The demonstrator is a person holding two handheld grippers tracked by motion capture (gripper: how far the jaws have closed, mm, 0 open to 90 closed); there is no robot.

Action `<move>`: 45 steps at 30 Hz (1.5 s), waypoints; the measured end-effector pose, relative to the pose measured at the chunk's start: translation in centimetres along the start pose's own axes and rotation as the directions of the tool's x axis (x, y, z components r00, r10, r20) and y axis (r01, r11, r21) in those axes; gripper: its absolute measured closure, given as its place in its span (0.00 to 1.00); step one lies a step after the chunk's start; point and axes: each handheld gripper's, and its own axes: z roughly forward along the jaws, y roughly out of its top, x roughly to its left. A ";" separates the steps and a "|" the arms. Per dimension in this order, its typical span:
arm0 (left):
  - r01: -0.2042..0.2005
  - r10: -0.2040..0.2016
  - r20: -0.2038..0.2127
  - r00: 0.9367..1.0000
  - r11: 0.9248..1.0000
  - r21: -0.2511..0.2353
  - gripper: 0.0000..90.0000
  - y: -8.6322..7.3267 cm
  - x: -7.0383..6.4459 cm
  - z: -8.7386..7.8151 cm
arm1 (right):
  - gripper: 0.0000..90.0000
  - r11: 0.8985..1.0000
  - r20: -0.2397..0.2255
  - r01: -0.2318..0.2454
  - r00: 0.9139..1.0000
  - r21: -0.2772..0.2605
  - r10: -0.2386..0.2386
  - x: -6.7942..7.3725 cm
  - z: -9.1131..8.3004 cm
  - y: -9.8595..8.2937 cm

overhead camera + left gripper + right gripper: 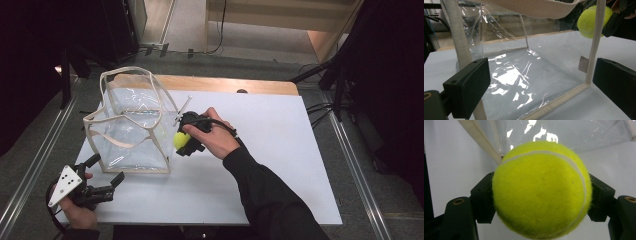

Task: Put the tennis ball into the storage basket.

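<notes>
Tennis ball (pixel 179 140) clamped in right gripper (pixel 186 143); left gripper (pixel 106 176) agape; white table (pixel 280 150), grey floor (pixel 30 150).

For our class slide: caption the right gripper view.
Black fingers of the right gripper clamp a fuzzy yellow-green tennis ball beside a clear plastic bag.

- The clear bag (pixel 131 131) is occupying the left half of the bench (pixel 270 150), blocking any level path across it.
- Its cloth handles (pixel 131 75) are arching over the open top, narrowing entry from above.
- The right gripper (pixel 187 140), clamping the tennis ball (pixel 180 139), is sitting just beside the bag's right wall.
- The left gripper (pixel 107 176), jaws spread, is facing the bag's near corner.
- The bench right of the bag is lying open.
</notes>
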 end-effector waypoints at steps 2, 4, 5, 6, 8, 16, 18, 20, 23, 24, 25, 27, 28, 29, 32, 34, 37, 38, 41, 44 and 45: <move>-0.002 0.002 -0.001 1.000 1.000 0.002 0.01 0.0 0.0 0.0 | 0.26 1.000 -0.009 -0.005 1.000 -0.005 0.005 0.0 -0.2 0.1; -0.002 0.002 -0.001 1.000 1.000 0.003 0.01 0.0 0.0 0.0 | 0.26 1.000 -0.014 -0.011 1.000 -0.001 0.011 0.0 -0.4 0.2; -0.002 0.002 0.000 1.000 1.000 0.002 0.01 0.0 0.0 0.0 | 0.26 1.000 -0.014 -0.014 1.000 0.000 0.014 0.0 -0.5 0.2; -0.002 0.002 -0.001 1.000 1.000 0.002 0.01 0.0 0.0 0.0 | 0.26 1.000 -0.017 -0.009 1.000 0.002 0.009 -0.1 -0.6 0.3; -0.001 0.001 -0.001 1.000 1.000 0.002 0.01 0.0 0.0 0.0 | 0.26 1.000 -0.016 -0.015 1.000 0.002 0.015 0.0 -0.8 0.4; -0.003 0.003 -0.001 1.000 1.000 0.004 0.01 0.0 0.0 0.0 | 0.26 1.000 -0.024 -0.007 1.000 -0.002 0.007 -0.1 -1.7 1.0; -0.003 0.003 -0.001 1.000 1.000 0.004 0.01 0.0 0.0 0.0 | 0.26 1.000 -0.025 0.000 1.000 -0.001 0.000 -0.1 -1.9 1.1; -0.003 0.003 -0.001 1.000 1.000 0.004 0.01 0.0 0.0 0.0 | 0.26 1.000 -0.027 0.005 1.000 0.002 -0.005 -0.2 -2.1 1.3; -0.002 0.002 -0.001 1.000 1.000 0.003 0.01 0.0 0.0 0.0 | 0.26 1.000 -0.028 0.005 1.000 0.001 -0.005 -0.1 -2.5 1.6; -0.002 0.002 -0.001 1.000 1.000 0.004 0.01 0.0 0.0 0.0 | 0.26 1.000 -0.028 0.010 1.000 -0.001 -0.010 -0.1 -2.6 1.7; -0.002 0.002 -0.001 1.000 1.000 0.003 0.01 0.0 0.0 0.0 | 0.26 1.000 -0.028 0.008 1.000 -0.001 -0.008 -0.1 -2.7 1.8; -0.002 0.002 -0.001 1.000 1.000 0.003 0.01 0.0 0.0 0.0 | 0.26 1.000 -0.026 0.010 1.000 -0.001 -0.010 -0.1 -2.9 1.9; -0.003 0.003 0.000 1.000 1.000 0.004 0.01 0.0 0.0 0.0 | 0.26 1.000 -0.031 0.011 0.999 0.000 -0.011 -0.2 -3.1 2.0; -0.003 0.003 0.000 1.000 1.000 0.004 0.01 0.0 0.0 0.0 | 0.26 1.000 -0.029 0.010 1.000 0.000 -0.010 -0.1 -3.2 2.1; -0.003 0.003 0.002 1.000 1.000 0.005 0.01 0.0 0.0 0.0 | 0.26 1.000 -0.027 0.010 1.000 -0.004 -0.010 -0.2 -3.5 2.3; -0.007 0.007 0.001 1.000 1.000 0.008 0.01 0.0 0.0 0.0 | 0.26 1.000 -0.029 0.017 0.999 -0.004 -0.017 -0.2 -3.8 2.4; -0.004 0.004 0.002 1.000 1.000 0.005 0.01 0.0 0.0 0.0 | 0.26 1.000 -0.024 0.022 0.999 -0.010 -0.022 -0.3 -4.2 2.7; -0.003 0.003 0.002 1.000 1.000 0.004 0.01 0.0 0.0 0.0 | 0.26 1.000 -0.027 0.024 0.999 -0.012 -0.024 -0.3 -4.3 2.7; -0.003 0.003 0.002 1.000 1.000 0.004 0.01 0.0 0.0 0.0 | 0.26 1.000 -0.026 0.022 0.999 -0.012 -0.022 -0.3 -4.7 3.0; -0.003 0.003 0.002 1.000 1.000 0.003 0.01 0.0 0.0 0.0 | 0.26 0.999 -0.025 0.027 0.999 -0.019 -0.028 -0.4 -5.1 3.2; -0.004 0.004 0.002 1.000 1.000 0.004 0.01 0.0 0.0 0.0 | 0.26 0.999 -0.023 0.024 0.999 -0.024 -0.024 -0.4 -5.2 3.3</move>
